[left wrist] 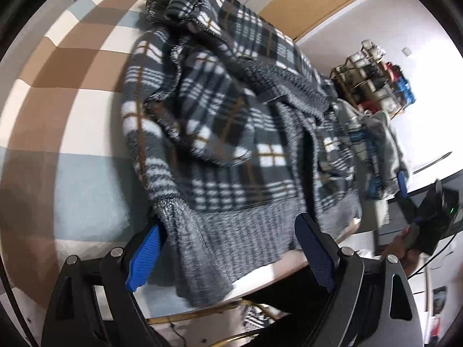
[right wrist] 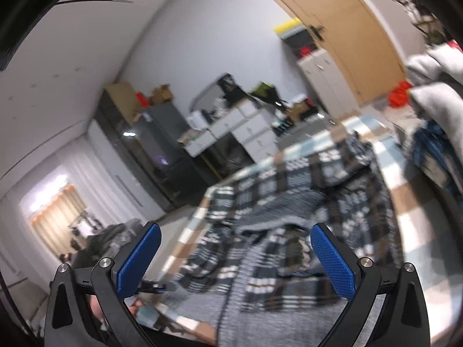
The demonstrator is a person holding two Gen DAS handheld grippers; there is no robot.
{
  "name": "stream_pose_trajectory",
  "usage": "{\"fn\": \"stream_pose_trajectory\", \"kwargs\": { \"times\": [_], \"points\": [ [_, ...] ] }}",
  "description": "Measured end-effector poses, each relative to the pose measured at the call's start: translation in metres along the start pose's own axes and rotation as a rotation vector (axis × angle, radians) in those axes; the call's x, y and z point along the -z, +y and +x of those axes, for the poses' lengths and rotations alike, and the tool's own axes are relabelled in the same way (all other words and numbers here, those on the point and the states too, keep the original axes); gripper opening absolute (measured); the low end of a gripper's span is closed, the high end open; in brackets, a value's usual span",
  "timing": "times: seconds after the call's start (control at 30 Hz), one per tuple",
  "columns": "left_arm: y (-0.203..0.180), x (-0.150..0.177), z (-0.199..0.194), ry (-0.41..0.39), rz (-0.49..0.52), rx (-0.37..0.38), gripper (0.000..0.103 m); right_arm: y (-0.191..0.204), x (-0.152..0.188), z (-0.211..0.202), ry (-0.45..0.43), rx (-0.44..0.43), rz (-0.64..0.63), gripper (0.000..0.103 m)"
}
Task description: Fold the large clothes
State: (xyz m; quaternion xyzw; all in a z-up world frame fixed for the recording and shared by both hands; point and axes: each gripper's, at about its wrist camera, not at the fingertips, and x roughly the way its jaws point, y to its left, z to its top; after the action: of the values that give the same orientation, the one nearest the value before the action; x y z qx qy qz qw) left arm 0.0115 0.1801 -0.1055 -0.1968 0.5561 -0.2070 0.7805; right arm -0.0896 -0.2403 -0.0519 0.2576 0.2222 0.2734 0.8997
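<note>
A large grey, black and white plaid fleece jacket (left wrist: pixel 220 121) with a grey ribbed hem (left wrist: pixel 231 240) lies crumpled on a table with a checked brown, white and pale blue cloth (left wrist: pixel 66 92). The hem hangs over the near table edge. My left gripper (left wrist: pixel 228 254) is open, its blue pads on either side of the hem, not closed on it. The right gripper appears at the far right of this view (left wrist: pixel 416 217). In the right wrist view the jacket (right wrist: pixel 289 217) is blurred, and my right gripper (right wrist: pixel 234 260) is open and empty above its near edge.
A pile of other clothes (left wrist: pixel 373 150) lies at the table's right end. A shoe rack (left wrist: pixel 373 81) stands by the wall. White drawers (right wrist: pixel 249 127), a dark cabinet (right wrist: pixel 150 150) and a wooden door (right wrist: pixel 341 29) stand behind the table. Grey garments (right wrist: pixel 437 86) hang at right.
</note>
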Motion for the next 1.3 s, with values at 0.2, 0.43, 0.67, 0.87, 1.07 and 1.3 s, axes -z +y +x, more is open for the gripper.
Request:
{"fn": "stream_pose_trajectory", "kwargs": {
  "times": [0.2,0.43,0.67,0.87,1.07,1.3],
  "points": [
    [0.014,0.000,-0.013,-0.034,0.001,-0.008,0.085,-0.055,-0.005,0.010,0.233,0.146,0.089,0.103],
    [0.020,0.000,-0.007,0.007,-0.017,-0.002,0.085,-0.101,0.014,0.014,0.441,0.249,0.150,0.103],
    [0.015,0.001,-0.004,0.011,-0.006,-0.004,0.085,-0.098,0.023,0.032,0.570,0.350,0.056,0.103],
    [0.013,0.001,-0.004,0.012,-0.004,-0.001,0.085,-0.095,0.033,0.055,0.628,0.426,-0.002,0.103],
    [0.017,0.001,-0.005,0.011,-0.024,0.023,0.085,-0.092,0.030,0.055,0.604,0.096,0.179,0.103],
    [0.018,0.002,-0.007,0.010,-0.030,0.028,0.085,-0.094,0.038,0.059,0.633,0.166,0.122,0.103]
  ]
}}
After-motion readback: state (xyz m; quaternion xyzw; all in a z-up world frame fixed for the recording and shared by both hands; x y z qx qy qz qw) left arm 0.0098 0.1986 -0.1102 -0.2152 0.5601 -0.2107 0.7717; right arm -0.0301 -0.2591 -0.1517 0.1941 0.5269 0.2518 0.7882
